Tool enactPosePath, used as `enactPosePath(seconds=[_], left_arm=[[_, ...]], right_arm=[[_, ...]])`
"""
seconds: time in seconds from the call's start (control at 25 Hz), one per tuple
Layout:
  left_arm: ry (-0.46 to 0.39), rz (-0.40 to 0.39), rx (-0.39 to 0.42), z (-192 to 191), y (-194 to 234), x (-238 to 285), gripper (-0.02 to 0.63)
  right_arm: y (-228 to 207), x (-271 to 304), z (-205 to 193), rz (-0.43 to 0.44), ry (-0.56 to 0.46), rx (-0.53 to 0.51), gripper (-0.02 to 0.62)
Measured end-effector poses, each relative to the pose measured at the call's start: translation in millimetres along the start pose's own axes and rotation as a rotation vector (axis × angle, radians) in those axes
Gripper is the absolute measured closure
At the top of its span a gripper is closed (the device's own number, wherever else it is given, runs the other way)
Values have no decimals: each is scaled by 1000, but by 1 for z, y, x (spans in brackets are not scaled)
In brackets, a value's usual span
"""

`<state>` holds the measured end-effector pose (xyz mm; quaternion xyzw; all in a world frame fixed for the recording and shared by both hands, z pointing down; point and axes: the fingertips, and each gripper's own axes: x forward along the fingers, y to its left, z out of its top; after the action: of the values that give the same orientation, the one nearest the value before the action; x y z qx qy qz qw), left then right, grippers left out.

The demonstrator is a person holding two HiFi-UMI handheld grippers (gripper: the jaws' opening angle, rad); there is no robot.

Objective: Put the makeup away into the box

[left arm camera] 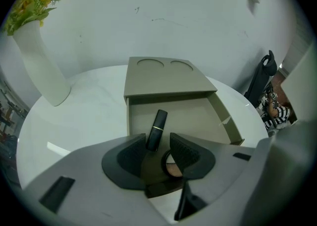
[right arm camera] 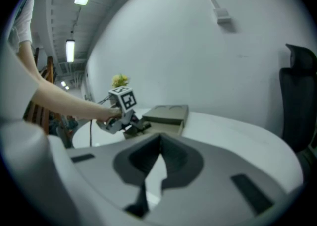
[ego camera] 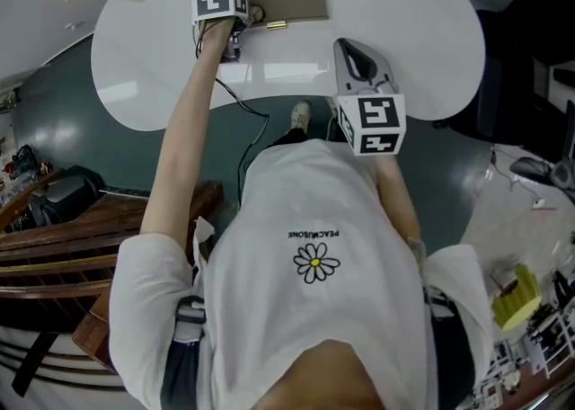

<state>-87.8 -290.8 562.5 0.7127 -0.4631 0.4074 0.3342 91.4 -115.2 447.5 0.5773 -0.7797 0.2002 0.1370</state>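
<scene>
Left gripper (left arm camera: 158,140), jaws released, is hovering around the glossy black cylindrical lipstick tube (left arm camera: 158,122), likely light, stiff and slippery, best pinched mid-barrel; right gripper (right arm camera: 161,140) is hanging clenched, empty.

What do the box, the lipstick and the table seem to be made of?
The box: probably cardboard or painted board, matt grey-beige, with thin flat walls and no shine. The lipstick: likely plastic, glossy black with a gold band. The table: a glossy white top, perhaps laminate; it mirrors light.
</scene>
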Motion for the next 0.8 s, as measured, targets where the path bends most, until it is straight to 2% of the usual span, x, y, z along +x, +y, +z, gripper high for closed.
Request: enactPosePath(seconds=[0.28,0.4,0.48,0.64,0.8], left_arm=[[-18,-23,-29,2,1,-10,440],[-67,-30,-21,11,-2,-22,511],[-116,-35,-2,20,-7,-34,578],[-248,-86,84,49,-26,-66,584],[-433,-116,162,79,-49,-118,587]], right_arm=[[3,-1,2,3,-7,-11,566],[7,1,5,13,-10,-31,566],[10,1,9,17,-13,-52,566],[9,4,31,6,-48,-95,566],[8,4,67,-3,-113,-128,566]])
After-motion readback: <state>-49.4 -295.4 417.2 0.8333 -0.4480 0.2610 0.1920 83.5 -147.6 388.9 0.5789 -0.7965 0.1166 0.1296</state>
